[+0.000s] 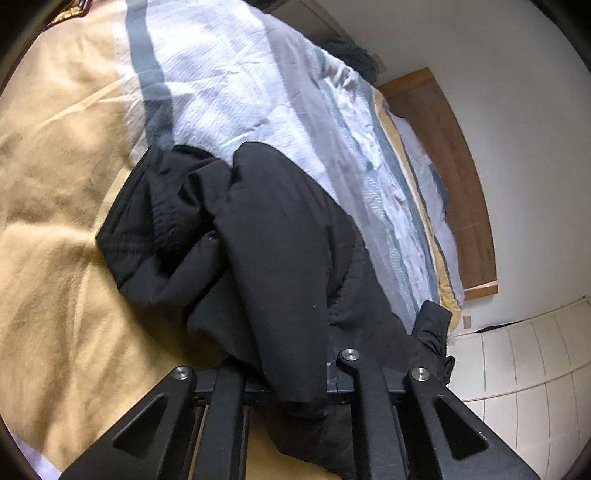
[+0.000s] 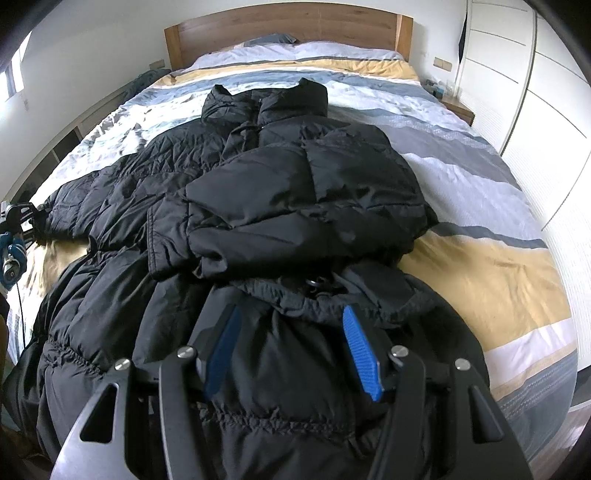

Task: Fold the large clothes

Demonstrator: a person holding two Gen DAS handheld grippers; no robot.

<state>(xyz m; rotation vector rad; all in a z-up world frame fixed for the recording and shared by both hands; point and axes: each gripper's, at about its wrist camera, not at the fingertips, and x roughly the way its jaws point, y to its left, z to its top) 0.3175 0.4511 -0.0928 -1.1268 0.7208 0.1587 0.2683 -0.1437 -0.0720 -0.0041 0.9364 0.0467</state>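
Right wrist view: black puffer jacket (image 2: 236,206) spread on striped duvet (image 2: 480,229).
Right gripper (image 2: 291,350) spread, straddling hem at six o'clock; left gripper (image 1: 291,387) pinching jacket fabric.

Black puffer jacket (image 2: 295,192) lies spread (one sleeve folded across) on bed

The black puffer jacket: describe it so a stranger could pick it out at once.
Find the bed with the wooden headboard and the striped duvet in yellow, white and grey. The black puffer jacket lies along the middle of the duvet, collar toward the headboard, one side folded over its front. It is the only black, shiny, quilted thing on the pale bedding.
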